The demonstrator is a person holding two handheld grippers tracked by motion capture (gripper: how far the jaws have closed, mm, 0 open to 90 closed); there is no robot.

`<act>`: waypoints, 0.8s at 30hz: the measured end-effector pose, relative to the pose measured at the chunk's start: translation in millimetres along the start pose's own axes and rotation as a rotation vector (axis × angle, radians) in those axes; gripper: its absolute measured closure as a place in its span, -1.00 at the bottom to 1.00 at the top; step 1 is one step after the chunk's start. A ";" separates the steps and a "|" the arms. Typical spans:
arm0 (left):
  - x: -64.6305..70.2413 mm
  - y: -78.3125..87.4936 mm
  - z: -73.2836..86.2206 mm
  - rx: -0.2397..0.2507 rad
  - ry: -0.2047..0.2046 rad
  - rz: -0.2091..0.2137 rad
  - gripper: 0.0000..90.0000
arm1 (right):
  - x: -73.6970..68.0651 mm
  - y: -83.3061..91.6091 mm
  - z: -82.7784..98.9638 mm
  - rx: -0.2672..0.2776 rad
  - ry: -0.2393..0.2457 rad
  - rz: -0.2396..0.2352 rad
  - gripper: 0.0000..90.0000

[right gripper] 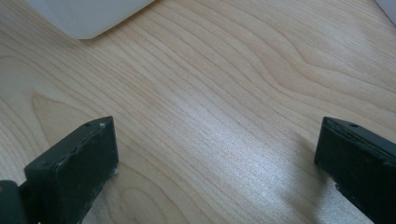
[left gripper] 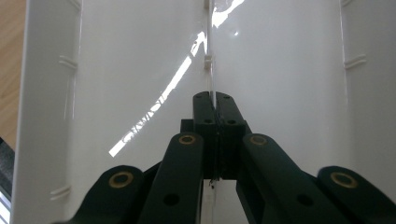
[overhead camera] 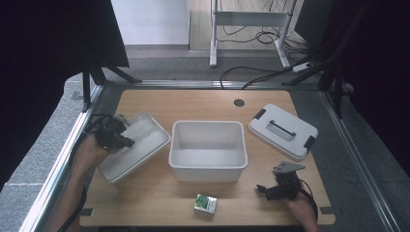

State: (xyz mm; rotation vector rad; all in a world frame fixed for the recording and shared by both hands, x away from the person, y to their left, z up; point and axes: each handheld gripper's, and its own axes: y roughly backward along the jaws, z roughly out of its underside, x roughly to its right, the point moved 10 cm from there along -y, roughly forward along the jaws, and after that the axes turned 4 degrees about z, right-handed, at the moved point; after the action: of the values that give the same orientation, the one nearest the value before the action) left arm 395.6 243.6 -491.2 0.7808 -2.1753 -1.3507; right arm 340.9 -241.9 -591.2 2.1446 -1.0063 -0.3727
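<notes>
Now: left gripper (overhead camera: 126,141) jaws clamped on, apparently, tilted white bin's (overhead camera: 145,145) rim | right gripper (overhead camera: 265,190) jaws apart

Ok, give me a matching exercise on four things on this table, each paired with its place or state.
Things:
1. white tray
2. lid with black latches
3. small green carton
4. open white bin

Places or states:
A. near edge of the table, in front of the bin
B. centre of the table
C. clamped by the left gripper
D. lying flat, far right

Pairs: 1-C, 2-D, 3-A, 4-B
</notes>
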 end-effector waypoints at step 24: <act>0.0 -60.5 34.6 0.021 0.063 -0.018 0.98 | 0.0 -0.2 -0.1 0.001 0.000 0.000 -1.00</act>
State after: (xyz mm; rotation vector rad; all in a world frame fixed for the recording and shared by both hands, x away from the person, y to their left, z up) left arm 386.8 244.4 -560.4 0.8417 -2.1420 -1.2960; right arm 341.0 -241.7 -591.2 2.1457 -1.0073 -0.3723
